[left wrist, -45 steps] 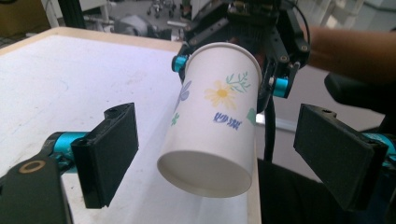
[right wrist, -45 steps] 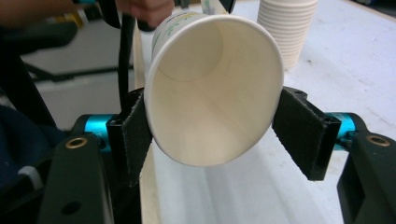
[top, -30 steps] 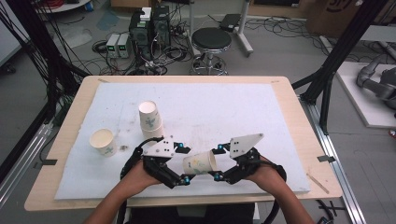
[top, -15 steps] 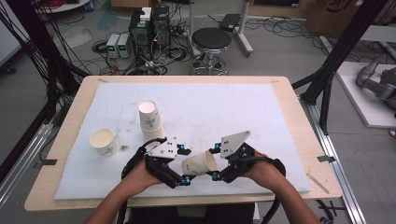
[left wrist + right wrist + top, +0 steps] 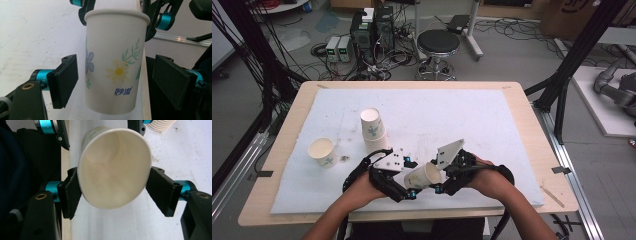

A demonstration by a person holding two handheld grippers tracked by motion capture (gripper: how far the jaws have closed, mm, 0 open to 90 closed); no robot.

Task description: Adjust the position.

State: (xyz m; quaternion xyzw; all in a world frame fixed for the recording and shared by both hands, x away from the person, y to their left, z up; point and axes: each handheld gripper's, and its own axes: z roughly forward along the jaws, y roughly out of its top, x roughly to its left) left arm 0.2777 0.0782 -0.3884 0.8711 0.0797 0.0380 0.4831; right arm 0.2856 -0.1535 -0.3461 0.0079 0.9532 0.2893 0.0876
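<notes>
High view first: both tools meet at the near edge of the tabletop (image 5: 512,115), with a paper cup (image 5: 424,176) lying sideways in the air between them. The left tool (image 5: 411,192) comes in at the cup's base, the right tool (image 5: 438,187) at its mouth end. Further left on the white mat sit a stack of cups (image 5: 373,129) and a single cup (image 5: 323,152). Biggest risk I see: the cup hangs right over the tabletop's near edge, so if either side lets go badly it drops off toward the person's lap.

Left gripper view: the paper cup (image 5: 115,62) fills the middle, white with a blue flower, a yellow daisy, green leaves and small blue lettering. The left tool (image 5: 117,85) is spread, its pads standing clear of the cup wall on both sides. So it isn't carrying anything right now.

Right gripper view: looking straight into the cup's mouth (image 5: 115,167), and the rim looks a bit oval. The right tool (image 5: 113,192) pinches it across the rim, pads touching both sides. Thin paper like that could buckle or squirt out if squeezed harder.
</notes>
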